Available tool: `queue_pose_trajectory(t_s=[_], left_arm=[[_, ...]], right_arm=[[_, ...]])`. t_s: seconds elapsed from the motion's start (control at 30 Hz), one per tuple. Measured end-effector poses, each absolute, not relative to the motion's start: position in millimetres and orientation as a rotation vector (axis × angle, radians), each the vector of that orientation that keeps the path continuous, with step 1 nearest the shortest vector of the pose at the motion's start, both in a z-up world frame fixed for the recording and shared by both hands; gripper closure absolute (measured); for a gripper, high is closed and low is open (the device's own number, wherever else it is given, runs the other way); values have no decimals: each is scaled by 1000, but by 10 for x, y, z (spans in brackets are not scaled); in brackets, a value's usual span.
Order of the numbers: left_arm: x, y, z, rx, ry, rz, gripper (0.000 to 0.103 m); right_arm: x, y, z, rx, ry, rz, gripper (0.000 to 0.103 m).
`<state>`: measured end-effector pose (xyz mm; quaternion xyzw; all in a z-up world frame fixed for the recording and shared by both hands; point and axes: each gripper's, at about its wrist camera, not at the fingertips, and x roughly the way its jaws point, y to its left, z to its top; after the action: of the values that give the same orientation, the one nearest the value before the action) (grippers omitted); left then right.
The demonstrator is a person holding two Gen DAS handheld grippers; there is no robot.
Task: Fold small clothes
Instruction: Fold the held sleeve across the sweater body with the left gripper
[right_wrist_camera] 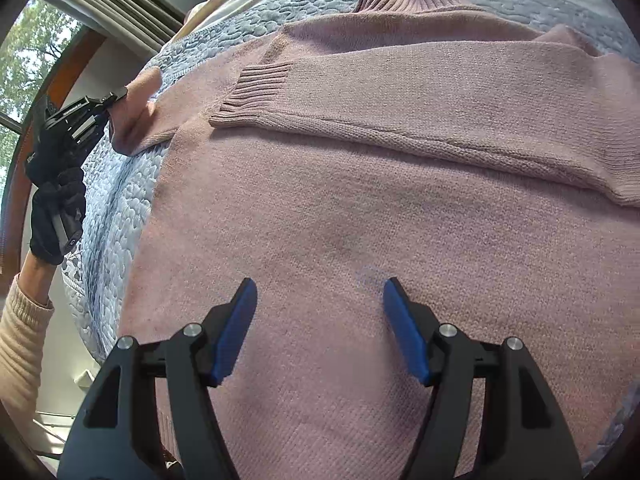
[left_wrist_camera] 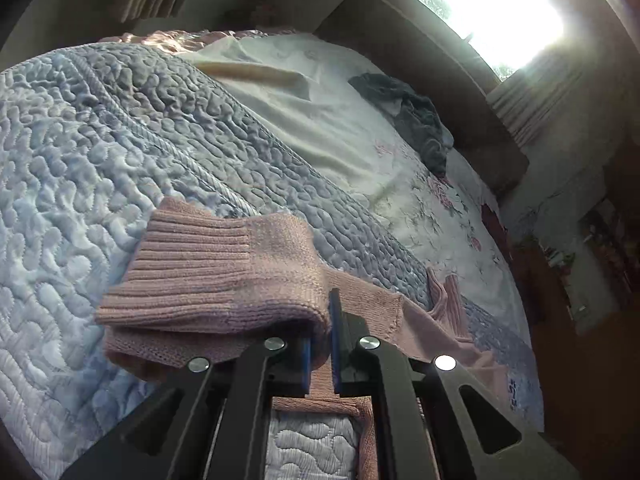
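We have a pink sweater (right_wrist_camera: 360, 208) spread flat on a quilt (left_wrist_camera: 100, 140) on the bed, and we judge the fold to be partway along: one sleeve (right_wrist_camera: 420, 96) already lies across the chest with its ribbed cuff pointing left. Our left gripper (left_wrist_camera: 320, 336) pinches the other sleeve (left_wrist_camera: 224, 276) just behind its cuff, the blue pads pressed together on the knit, and holds it lifted at the sweater's left edge, probably so it can be carried across the body to lie over the first. In the right wrist view that same gripper shows at the far left, held by a gloved hand (right_wrist_camera: 56, 200) with the pink cloth bunched at its tip. Our right gripper (right_wrist_camera: 320, 324) hovers over the sweater's lower body with its jaws spread wide and nothing between them; we cannot tell whether it touches the knit. Further off on the bed lie a white sheet (left_wrist_camera: 320, 120) and a crumpled dark garment (left_wrist_camera: 412, 112) near the headboard, well apart from our work. Nothing stands in the sleeve's way.
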<state>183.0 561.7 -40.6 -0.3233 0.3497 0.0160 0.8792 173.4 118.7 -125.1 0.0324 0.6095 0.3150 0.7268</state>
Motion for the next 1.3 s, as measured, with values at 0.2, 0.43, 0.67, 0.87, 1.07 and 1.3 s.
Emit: queue_pose_trajectory(t_s=[0.2,0.43,0.67,0.87,1.07,1.3], left_arm=[[2123,4855,-540,-692,761,-103,96],[2280,4194,-894,-618,900,-181,96],[2125,4297,-1105,-656,987,-196,93],[1731,4582,-693,-583,936,-192,90],[1840,5146,-597,-439,918,52,81],[1917,5344,-1009,-456,998,89,84]], right_arm=[[1746,1013,-1253,104,1340,693,38],[1739,882,-1273,125,1339,700,38],[1757,858,-1286,135,1355,703,38],[1812,962,-1255,94,1366,686,38],[2000,1196,-1077,100,1356,690,37],[2335,1793,-842,111,1347,717,37]])
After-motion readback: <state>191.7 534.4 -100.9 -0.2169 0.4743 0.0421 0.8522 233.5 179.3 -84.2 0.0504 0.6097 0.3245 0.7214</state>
